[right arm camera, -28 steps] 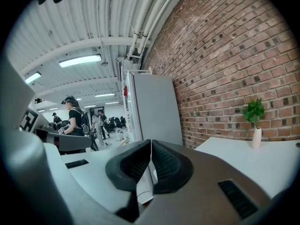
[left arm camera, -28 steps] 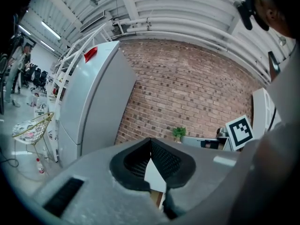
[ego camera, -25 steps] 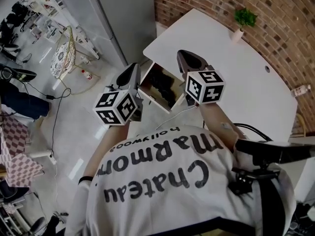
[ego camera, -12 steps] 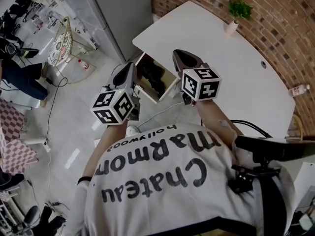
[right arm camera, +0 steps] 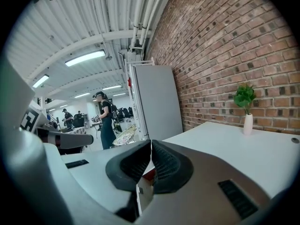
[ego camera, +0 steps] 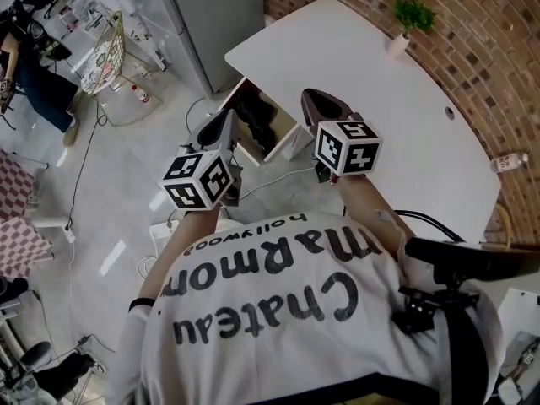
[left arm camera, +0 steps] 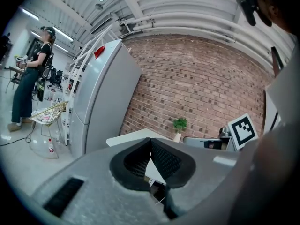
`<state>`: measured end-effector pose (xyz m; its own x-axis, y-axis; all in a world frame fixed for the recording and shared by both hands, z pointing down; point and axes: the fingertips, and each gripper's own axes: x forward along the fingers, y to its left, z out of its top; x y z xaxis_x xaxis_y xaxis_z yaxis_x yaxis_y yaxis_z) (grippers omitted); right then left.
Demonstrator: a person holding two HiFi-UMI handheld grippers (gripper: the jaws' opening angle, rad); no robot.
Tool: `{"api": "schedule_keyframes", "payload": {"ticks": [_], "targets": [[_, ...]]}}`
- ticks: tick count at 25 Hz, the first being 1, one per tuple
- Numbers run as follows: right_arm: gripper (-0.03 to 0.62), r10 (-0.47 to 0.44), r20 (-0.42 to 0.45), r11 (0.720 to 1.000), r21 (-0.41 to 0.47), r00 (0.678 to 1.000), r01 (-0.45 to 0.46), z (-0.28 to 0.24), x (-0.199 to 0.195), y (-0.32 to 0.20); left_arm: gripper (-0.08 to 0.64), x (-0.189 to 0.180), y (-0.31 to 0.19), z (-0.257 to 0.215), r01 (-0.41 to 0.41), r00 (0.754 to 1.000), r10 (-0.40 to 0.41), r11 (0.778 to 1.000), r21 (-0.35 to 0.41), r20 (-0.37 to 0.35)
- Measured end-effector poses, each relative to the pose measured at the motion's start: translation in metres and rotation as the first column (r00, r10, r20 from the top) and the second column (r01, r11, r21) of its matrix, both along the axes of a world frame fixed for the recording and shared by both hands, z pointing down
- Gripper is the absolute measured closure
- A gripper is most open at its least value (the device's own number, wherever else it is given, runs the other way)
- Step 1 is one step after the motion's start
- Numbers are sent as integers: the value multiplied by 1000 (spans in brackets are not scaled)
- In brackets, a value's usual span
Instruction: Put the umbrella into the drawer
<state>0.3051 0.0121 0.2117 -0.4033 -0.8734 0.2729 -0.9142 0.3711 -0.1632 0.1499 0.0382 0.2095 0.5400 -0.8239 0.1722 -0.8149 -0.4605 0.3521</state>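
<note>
Under the white table (ego camera: 396, 116) a drawer (ego camera: 289, 139) stands pulled out. A black bundle (ego camera: 257, 118) lies inside it and looks like the folded umbrella. My left gripper (ego camera: 224, 126) hangs just on the near left of the drawer, over the floor, and holds nothing. In the left gripper view its pads (left arm camera: 161, 158) meet at the tip, so the left gripper (left arm camera: 150, 142) is shut. My right gripper (ego camera: 325, 105) sits at the drawer's near right corner. It too is shut and empty, as the right gripper (right arm camera: 151, 146) shows in its own view.
A potted plant (ego camera: 411, 17) in a white vase stands on the table by the brick wall (ego camera: 489, 49). A tall grey fridge (ego camera: 211, 11) is left of the table. Cables (ego camera: 270, 180) trail over the floor. A wire chair (ego camera: 105, 51) and a standing person (ego camera: 38, 78) are far left.
Both grippers have drawn back from the drawer toward my body and dropped a little. Both stay shut. The dark bundle has not moved in the drawer.
</note>
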Motion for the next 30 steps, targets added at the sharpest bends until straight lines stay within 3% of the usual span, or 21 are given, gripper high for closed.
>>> {"api": "schedule_keyframes", "payload": {"ticks": [30], "targets": [[574,27,-22,995,-98,999,-29,40,22,20,545,-16,31,31,76,997,-74,996,-50,25]]}}
